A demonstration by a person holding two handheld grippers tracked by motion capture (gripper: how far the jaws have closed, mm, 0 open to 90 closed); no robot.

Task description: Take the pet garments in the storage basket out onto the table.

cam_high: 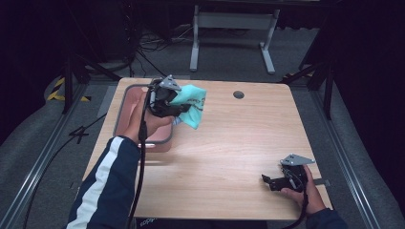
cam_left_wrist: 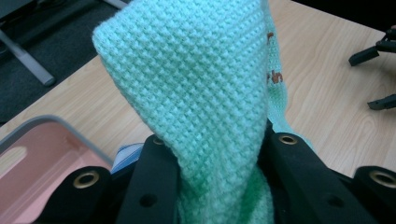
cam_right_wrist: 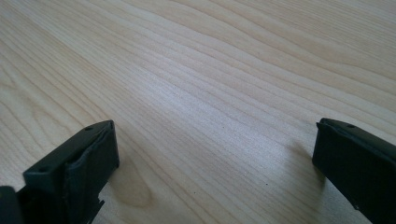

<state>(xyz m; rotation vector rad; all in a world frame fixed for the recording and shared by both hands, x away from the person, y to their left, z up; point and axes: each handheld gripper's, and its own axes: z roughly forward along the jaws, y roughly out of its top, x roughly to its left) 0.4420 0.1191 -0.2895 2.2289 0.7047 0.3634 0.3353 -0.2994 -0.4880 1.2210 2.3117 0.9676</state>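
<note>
Your left tool (cam_high: 180, 109) is clamped on a mint-green knitted cloth (cam_high: 193, 104), held in the air just beside the pink bin (cam_high: 125, 105) at the worktop's (cam_high: 229, 143) far left. In the left gripper view the cloth (cam_left_wrist: 201, 93) rises between the two black jaws as a doubled fold. It looks light, soft and floppy, so expect it to droop and swing; it should not slip easily, since the knit is coarse. Grip through a folded thickness, as you have, not a single loose edge. Your left hand (cam_high: 143, 121) is raised over the bin's near rim, forearm angled inward. Your right tool (cam_high: 273, 181) rests low near the worktop's front right, jaws wide apart and holding nothing.
</note>
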